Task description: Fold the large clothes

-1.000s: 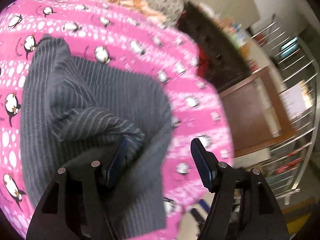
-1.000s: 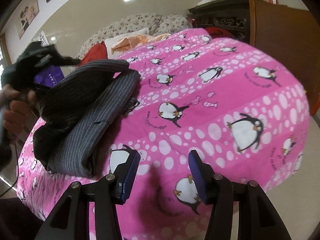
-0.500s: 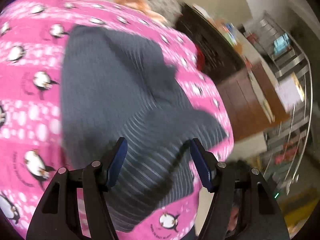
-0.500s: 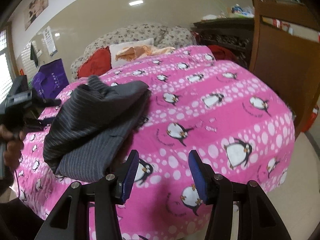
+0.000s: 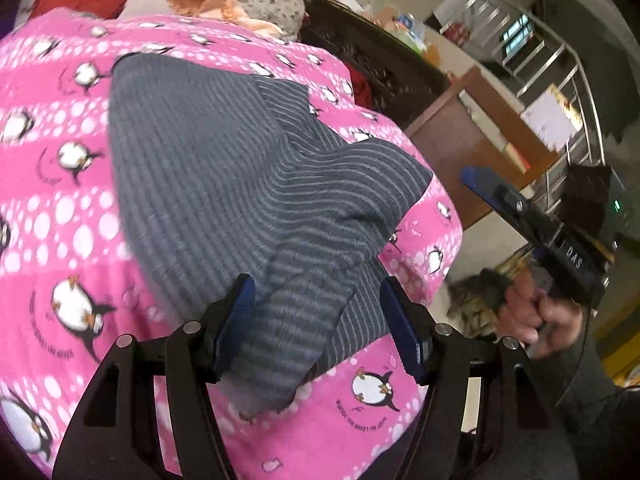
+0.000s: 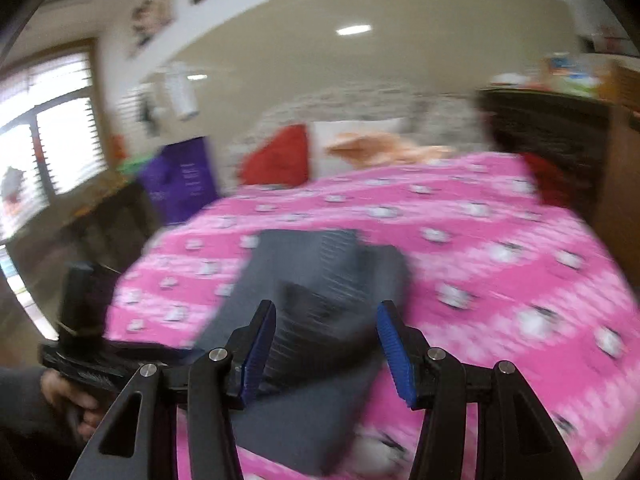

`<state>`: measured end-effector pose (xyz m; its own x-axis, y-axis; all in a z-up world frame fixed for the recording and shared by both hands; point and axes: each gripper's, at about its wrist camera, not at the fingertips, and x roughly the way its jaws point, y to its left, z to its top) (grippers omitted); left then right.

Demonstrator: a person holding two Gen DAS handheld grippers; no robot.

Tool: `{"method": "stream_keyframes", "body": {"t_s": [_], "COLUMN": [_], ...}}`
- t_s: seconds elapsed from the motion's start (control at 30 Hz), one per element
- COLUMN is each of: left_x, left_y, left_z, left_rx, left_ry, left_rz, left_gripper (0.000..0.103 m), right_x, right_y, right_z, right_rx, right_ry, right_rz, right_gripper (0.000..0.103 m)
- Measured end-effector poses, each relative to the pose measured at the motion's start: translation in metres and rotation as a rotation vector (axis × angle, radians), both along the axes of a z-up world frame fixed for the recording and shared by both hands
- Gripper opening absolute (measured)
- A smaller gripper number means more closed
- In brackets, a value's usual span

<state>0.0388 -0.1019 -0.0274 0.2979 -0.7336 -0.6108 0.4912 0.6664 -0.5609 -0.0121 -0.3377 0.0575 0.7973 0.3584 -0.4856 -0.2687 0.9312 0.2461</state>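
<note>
The grey striped garment (image 5: 224, 184) lies partly folded on the pink penguin blanket (image 5: 60, 208), filling the centre of the left wrist view, with one loose flap sticking out toward centre right and a rumpled end at lower centre. The left gripper (image 5: 316, 320) hangs over that near end with its jaws apart; cloth shows between them, but the pads do not seem to press on it. In the blurred right wrist view the garment (image 6: 320, 280) sits at lower centre, and the right gripper (image 6: 326, 344) is also parted and holds nothing. At lower left of that view a hand (image 6: 68, 396) holds the other tool.

The main risk, as I judge it, is the loose flap: a pinch that catches only the top layer would drag the fold open rather than tighten it. The near end lies close to the blanket's edge, so a careless tug could slide the garment off. A low grab could also catch the blanket with the cloth.
</note>
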Motion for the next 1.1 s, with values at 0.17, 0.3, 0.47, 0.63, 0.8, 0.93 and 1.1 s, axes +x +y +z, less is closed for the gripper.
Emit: {"method": "stream_keyframes", "body": {"t_s": [0.17, 0.3, 0.47, 0.63, 0.8, 0.93, 1.1], "left_x": [-0.011, -0.021, -0.016, -0.01, 0.01, -0.002, -0.01], "left_y": [0.01, 0.02, 0.028, 0.031, 0.004, -0.011, -0.009], "left_z": [0.007, 0.01, -0.001, 0.014, 0.008, -0.011, -0.01], "left_rx": [0.032, 0.054, 0.081, 0.045, 0.112, 0.184, 0.173], "left_ry": [-0.021, -0.036, -0.029, -0.063, -0.034, -0.04, -0.05], "left_rz": [0.006, 0.009, 0.072, 0.118, 0.077, 0.038, 0.038], "left_gripper": [0.065, 0.065, 0.065, 0.065, 0.065, 0.063, 0.063], "right_x": [0.055, 0.057, 0.022, -0.002, -0.014, -0.022, -0.007], "right_y": [0.039, 0.045, 0.033, 0.015, 0.007, 0.01, 0.052], "right_z": [-0.021, -0.037, -0.073, -0.113, -0.091, -0.04, -0.004], "right_rx": [-0.076, -0.12, -0.035, 0.029, 0.013, -0.012, -0.076], "right_ry": [0.14, 0.243, 0.36, 0.41, 0.373, 0.252, 0.121], "right_rz": [0.178, 0.288, 0.398, 0.277, 0.219, 0.159, 0.086], "right_gripper": [0.051, 0.018, 0.013, 0.013, 0.013, 0.016, 0.016]}}
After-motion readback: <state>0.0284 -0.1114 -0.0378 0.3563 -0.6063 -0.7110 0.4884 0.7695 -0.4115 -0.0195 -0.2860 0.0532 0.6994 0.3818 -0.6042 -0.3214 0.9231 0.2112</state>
